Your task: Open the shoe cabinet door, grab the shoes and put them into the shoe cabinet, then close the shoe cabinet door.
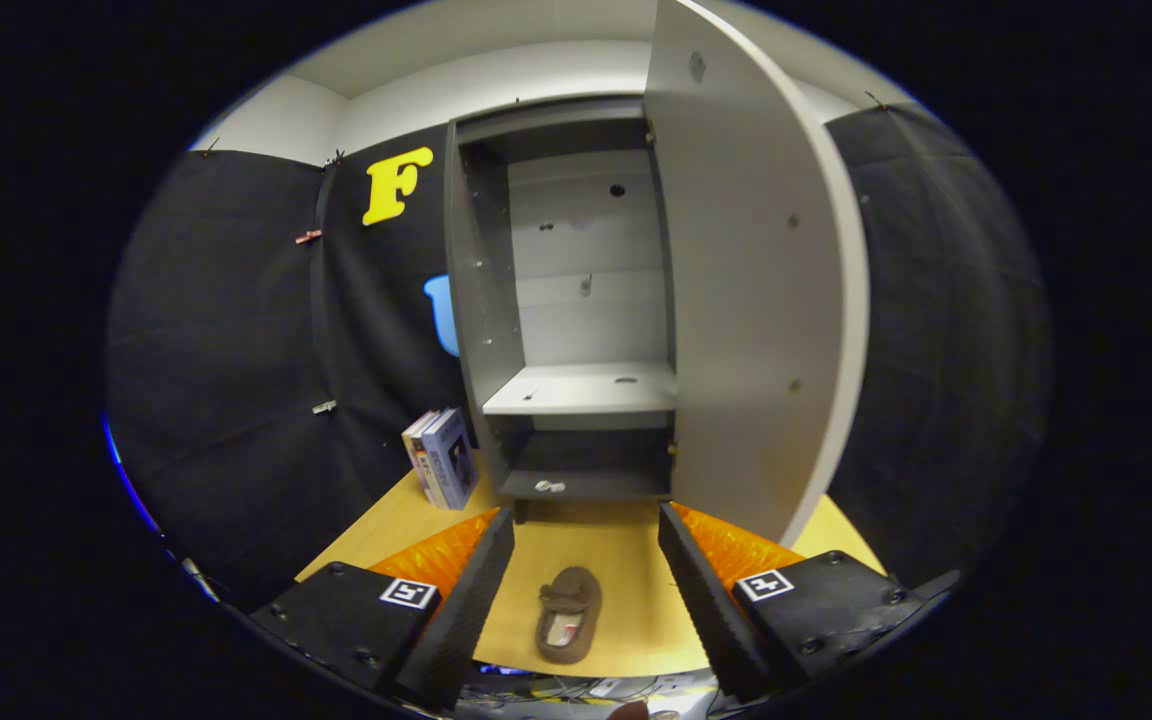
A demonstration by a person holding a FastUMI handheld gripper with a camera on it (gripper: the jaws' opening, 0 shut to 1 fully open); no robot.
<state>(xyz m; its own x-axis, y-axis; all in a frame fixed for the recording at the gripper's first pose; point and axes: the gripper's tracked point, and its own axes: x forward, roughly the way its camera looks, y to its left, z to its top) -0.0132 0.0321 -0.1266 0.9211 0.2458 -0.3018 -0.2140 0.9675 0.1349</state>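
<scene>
Ahead, I see the shoe cabinet [576, 300] standing tall on the bench [626, 560], backed against the booth's black wall. It is the biggest thing in front of me, a narrow grey carcass with its inside laid bare. Its door [751, 280] is swung wide on the right-hand hinges, edge toward me, so the pale inner face of the panel leans out over the bench beyond my right finger. Inside, one light shelf [586, 390] crosses the cabinet low down, with a darker compartment under it. On the floor of that lower compartment lies a small pale thing [549, 487] that I cannot identify. The back panel is light, with a few small holes in it.

The bench is a yellowish wooden top, running from the cabinet's foot toward me. To the left of the cabinet, just beside its base, a few books [443, 458] stand upright against the wall.

My tool [586, 590] is spread wide, its two fingers well apart and gripping nothing. Between them, lying on the bench, is a single brown shoe [568, 615], a slipper-like one with its opening facing up and a pale patch showing on the insole. It lies lengthwise between the fingers, touching neither, and well short of the cabinet's foot. Past the bench's near edge there are some cables, too blurred to describe.
</scene>
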